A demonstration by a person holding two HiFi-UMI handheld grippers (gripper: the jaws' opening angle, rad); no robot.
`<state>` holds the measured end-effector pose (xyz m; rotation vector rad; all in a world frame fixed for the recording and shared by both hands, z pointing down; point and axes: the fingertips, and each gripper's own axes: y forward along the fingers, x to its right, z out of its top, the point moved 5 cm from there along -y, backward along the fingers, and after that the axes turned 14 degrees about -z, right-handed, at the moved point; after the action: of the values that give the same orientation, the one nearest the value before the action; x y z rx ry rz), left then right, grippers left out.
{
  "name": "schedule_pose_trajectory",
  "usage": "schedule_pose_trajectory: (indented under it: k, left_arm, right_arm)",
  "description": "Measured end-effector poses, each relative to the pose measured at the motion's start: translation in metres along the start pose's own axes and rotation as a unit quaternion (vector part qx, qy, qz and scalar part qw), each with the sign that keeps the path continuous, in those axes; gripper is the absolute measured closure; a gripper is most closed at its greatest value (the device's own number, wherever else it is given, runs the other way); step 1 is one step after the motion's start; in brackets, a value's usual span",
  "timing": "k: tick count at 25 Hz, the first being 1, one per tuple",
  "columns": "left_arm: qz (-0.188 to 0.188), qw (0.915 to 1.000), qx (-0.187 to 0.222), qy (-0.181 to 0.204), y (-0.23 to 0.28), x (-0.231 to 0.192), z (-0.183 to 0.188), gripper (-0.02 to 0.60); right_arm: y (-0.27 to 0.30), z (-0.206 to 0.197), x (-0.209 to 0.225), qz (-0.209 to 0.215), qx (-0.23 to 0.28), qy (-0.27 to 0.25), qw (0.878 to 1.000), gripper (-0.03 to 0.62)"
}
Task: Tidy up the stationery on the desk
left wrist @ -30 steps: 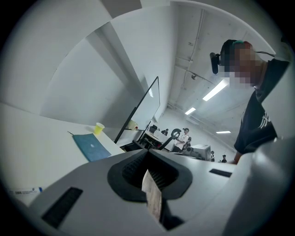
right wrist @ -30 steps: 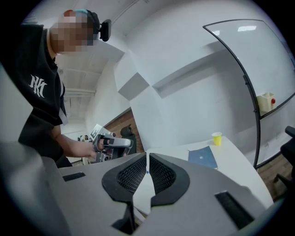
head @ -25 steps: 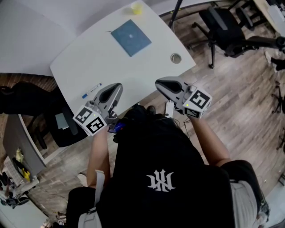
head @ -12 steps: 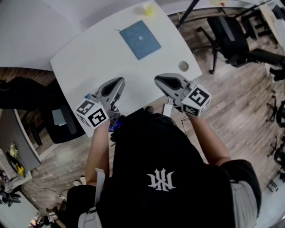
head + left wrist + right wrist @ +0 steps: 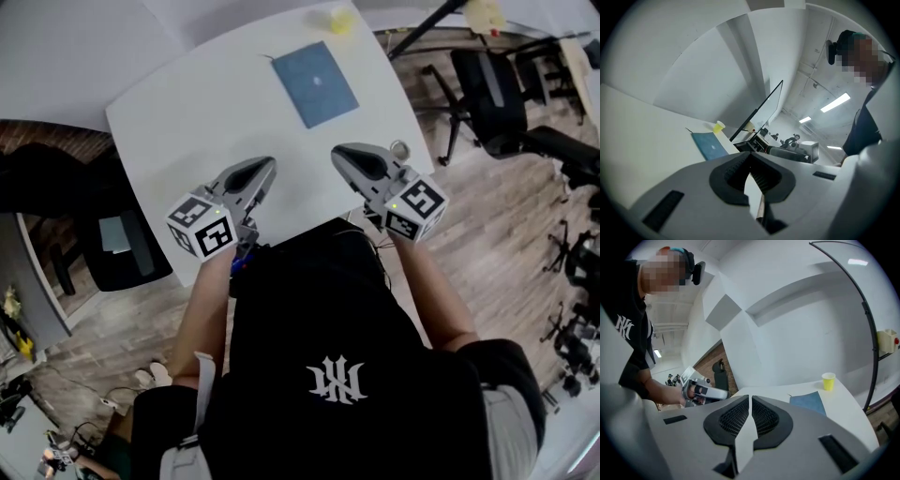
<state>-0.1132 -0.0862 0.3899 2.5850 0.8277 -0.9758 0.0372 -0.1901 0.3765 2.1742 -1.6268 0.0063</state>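
A blue notebook (image 5: 316, 82) lies at the far side of the white desk (image 5: 187, 103), with a yellow cup (image 5: 342, 19) beyond it at the far edge. My left gripper (image 5: 262, 169) and right gripper (image 5: 339, 155) hover side by side over the desk's near edge, both shut and empty, well short of the notebook. The left gripper view shows its shut tips (image 5: 750, 157), the notebook (image 5: 710, 145) and the cup (image 5: 719, 126) ahead. The right gripper view shows its shut tips (image 5: 750, 399), the notebook (image 5: 808, 402), the cup (image 5: 828, 380) and the left gripper (image 5: 701, 391).
A round grommet (image 5: 400, 148) sits at the desk's right edge beside my right gripper. Black office chairs (image 5: 492, 89) stand on the wooden floor to the right. Another dark chair (image 5: 112, 234) stands at the left, below the desk's edge.
Both grippers have moved forward over the desk's near edge. A blue pen seen by the left edge a second ago no longer shows.
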Motion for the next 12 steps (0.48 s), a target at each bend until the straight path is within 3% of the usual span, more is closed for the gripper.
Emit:
schedule_pose_trajectory:
  k: [5,12]
  left_arm:
    - [0.012,0.9999,0.009,-0.008,0.007,-0.019,0.006,0.578]
    - [0.065,0.997,0.027,-0.032,0.024,-0.047,0.015,0.578]
  right_arm:
    - [0.012,0.01,0.019,0.002,0.002,0.001,1.0,0.551]
    - [0.031,0.019,0.075,0.001,0.003,0.017,1.0,0.549]
